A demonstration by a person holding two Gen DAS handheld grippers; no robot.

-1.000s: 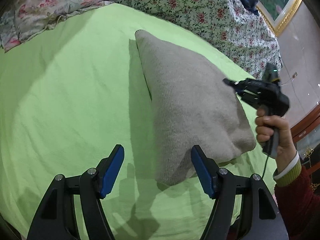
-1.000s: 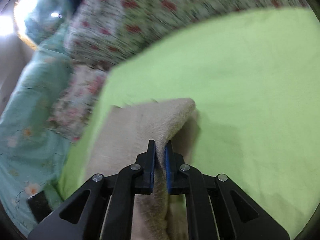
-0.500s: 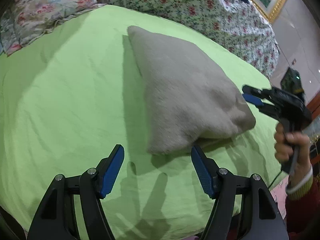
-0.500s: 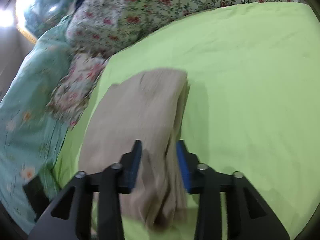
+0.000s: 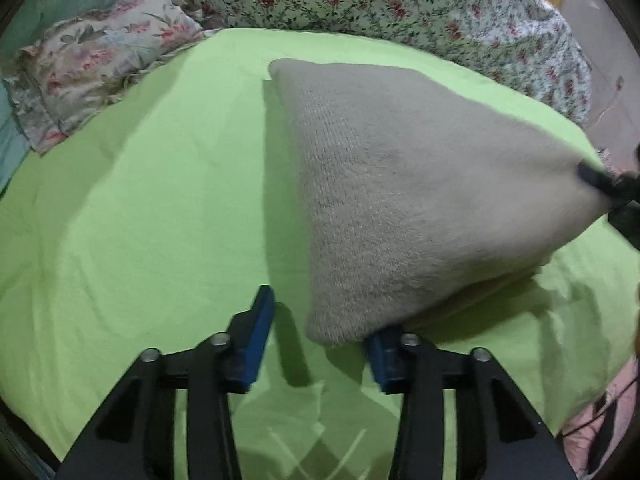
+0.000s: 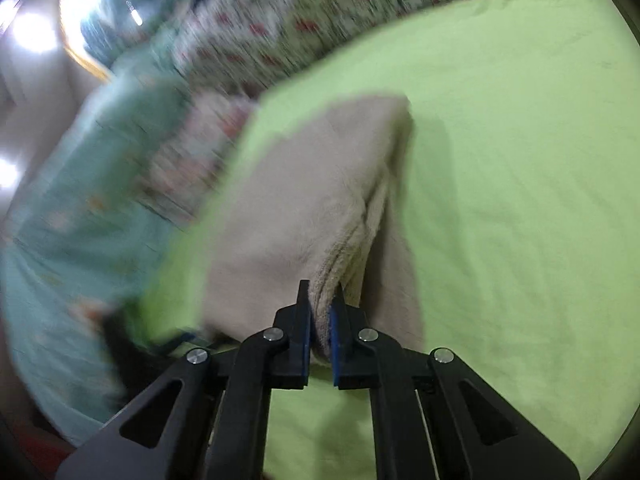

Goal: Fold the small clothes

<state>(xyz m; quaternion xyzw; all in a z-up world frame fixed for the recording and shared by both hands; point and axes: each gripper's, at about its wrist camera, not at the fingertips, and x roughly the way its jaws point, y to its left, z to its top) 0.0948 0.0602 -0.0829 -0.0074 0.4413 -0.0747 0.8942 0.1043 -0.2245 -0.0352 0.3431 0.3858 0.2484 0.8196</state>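
A folded beige knitted garment [image 5: 400, 184] lies on the green bed sheet [image 5: 140, 220]. My left gripper [image 5: 320, 320] is at its near corner, and its jaws are closing. The corner lies between them, over the right pad [image 5: 378, 360], while the left pad [image 5: 256, 340] still stands clear of the cloth. In the right wrist view, my right gripper [image 6: 320, 292] is shut on a corner of the beige garment [image 6: 304, 200]. That corner is slightly lifted off the sheet [image 6: 500, 160]. In the left wrist view, the right gripper [image 5: 600, 180] pinches the cloth's far right corner.
A floral pillow [image 5: 100, 64] and a floral quilt [image 5: 380, 4] border the far side of the bed. A teal blanket [image 6: 80, 220] lies to the left in the right wrist view. The bed's edge and the pink floor [image 5: 600, 408] are at the lower right.
The right gripper let go of the cloth, opened, then shut again on its corner. The left gripper moved in on the near corner and its jaws narrowed.
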